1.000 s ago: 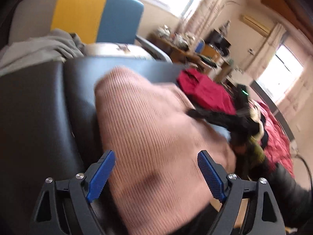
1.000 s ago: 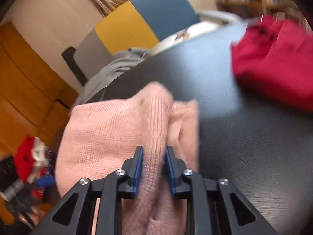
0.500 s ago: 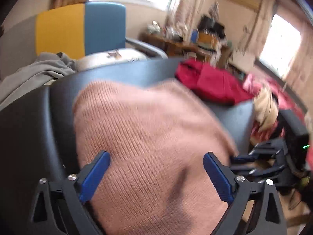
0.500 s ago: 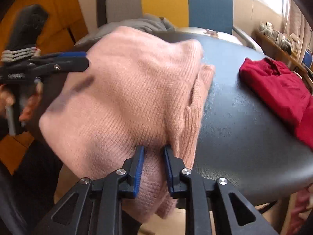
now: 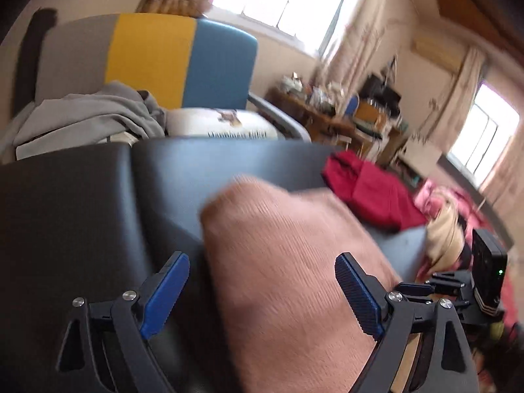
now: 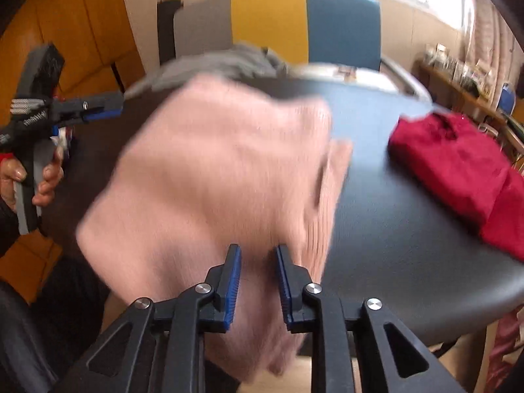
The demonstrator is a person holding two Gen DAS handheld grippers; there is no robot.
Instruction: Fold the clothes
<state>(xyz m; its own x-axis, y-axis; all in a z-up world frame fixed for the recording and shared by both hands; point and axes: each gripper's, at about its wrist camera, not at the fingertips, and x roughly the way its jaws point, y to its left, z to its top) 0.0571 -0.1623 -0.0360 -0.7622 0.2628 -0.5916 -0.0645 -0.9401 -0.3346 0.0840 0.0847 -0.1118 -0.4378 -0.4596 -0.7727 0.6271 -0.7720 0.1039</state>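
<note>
The right gripper (image 6: 257, 280) is clenched on a fold of the pink ribbed knit sweater (image 6: 213, 177), its blue-padded fingers (image 6: 232, 281) pressing the cloth from both sides near the front edge of the dark padded tabletop (image 6: 393, 213). The sweater lies bunched on that tabletop, blurred in both views, with its lower part hanging past the near edge.

The left gripper (image 5: 262, 293) is released, its jaws standing wide apart with the sweater (image 5: 288, 271) lying between and beyond them; neither blue pad (image 5: 358, 298) can be seen pinching the cloth. In the right wrist view the left gripper (image 6: 98, 109) appears at the left side of the sweater, held in the person's left hand (image 6: 36, 180).

A crumpled red garment (image 6: 458, 170) lies on the right side of the tabletop, well apart from the sweater. Behind the tabletop stands a chair with a grey, yellow and blue backrest (image 5: 154, 55), and a grey cloth (image 5: 88, 118) is heaped on its seat.
</note>
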